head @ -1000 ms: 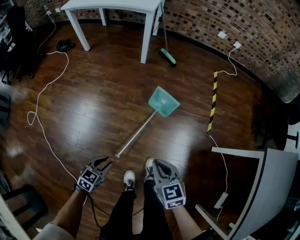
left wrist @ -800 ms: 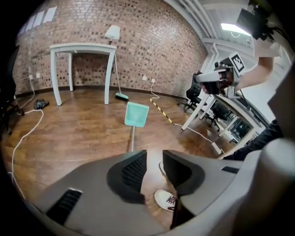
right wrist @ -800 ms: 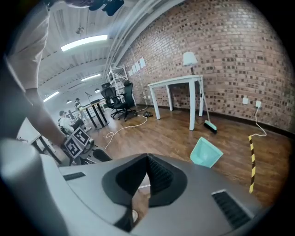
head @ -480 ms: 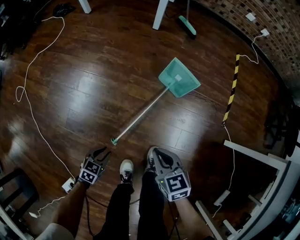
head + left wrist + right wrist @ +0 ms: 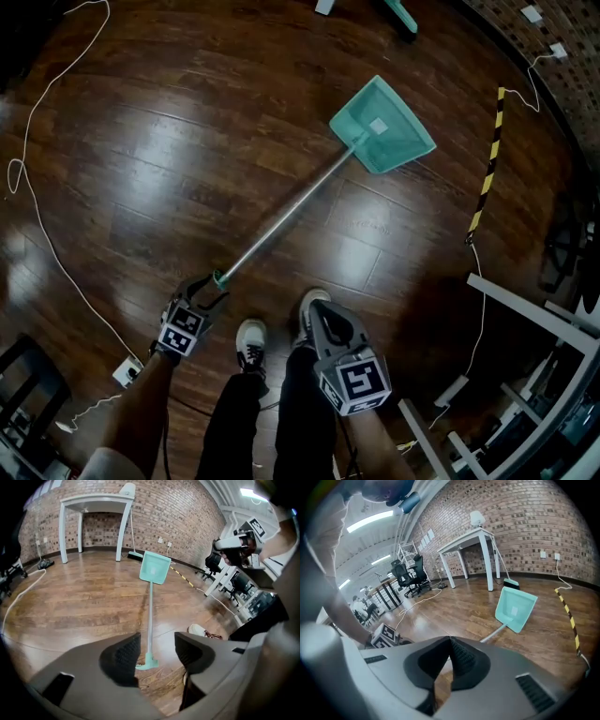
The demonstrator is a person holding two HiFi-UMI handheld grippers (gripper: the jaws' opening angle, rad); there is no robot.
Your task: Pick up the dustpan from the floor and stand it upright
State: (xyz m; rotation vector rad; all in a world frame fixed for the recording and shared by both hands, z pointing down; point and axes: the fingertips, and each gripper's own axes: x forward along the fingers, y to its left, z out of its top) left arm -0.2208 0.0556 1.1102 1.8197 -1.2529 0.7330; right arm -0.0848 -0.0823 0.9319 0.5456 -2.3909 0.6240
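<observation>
Teal dustpan lies flat on the floor, handle running back toward me, its tip between the just-widened, non-touching jaws of my left gripper; my right gripper, farther off, is closed on nothing.

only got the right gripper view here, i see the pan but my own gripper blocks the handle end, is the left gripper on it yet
Observer: Not yet. In the left gripper view the handle's teal end cap lies between the jaws of the left gripper, which have just been opening; the pads do not touch it.
Operator: is the whole dustpan flat on the floor
Observer: Yes. The head view shows the dustpan and its handle lying on the floor, running diagonally to the left gripper.
Operator: anything near that end
Observer: The person's shoe, beside it and apart from the handle.
</observation>
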